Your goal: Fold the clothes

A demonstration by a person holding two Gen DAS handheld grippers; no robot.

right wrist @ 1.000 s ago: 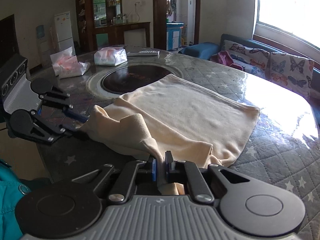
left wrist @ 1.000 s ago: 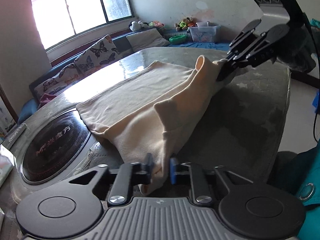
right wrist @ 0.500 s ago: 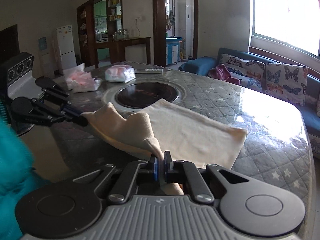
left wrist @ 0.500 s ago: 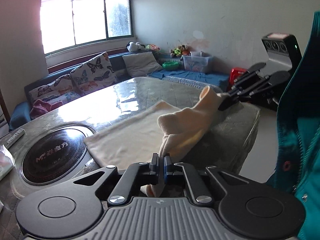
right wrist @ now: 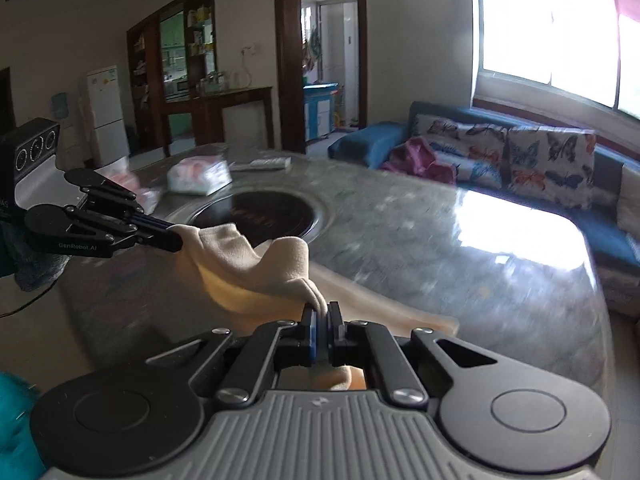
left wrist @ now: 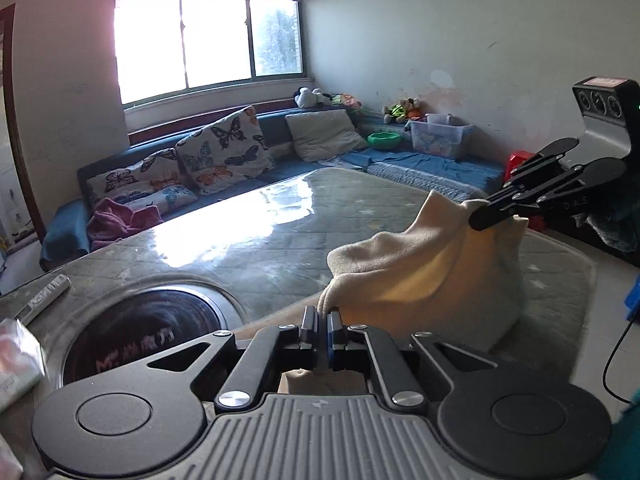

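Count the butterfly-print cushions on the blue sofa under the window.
3: an upright cushion against the backrest, a second cushion leaning to its left, and a third cushion lying flat in front. More may be hidden.

We see a cream garment, soft and fleecy, lifted by two pinched corners so its upper edge sags between them. Its lower part seems to trail onto the table, though blur hides exactly where.

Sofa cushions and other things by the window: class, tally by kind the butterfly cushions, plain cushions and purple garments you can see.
Butterfly cushions: 3
Plain cushions: 1
Purple garments: 1
Total: 5
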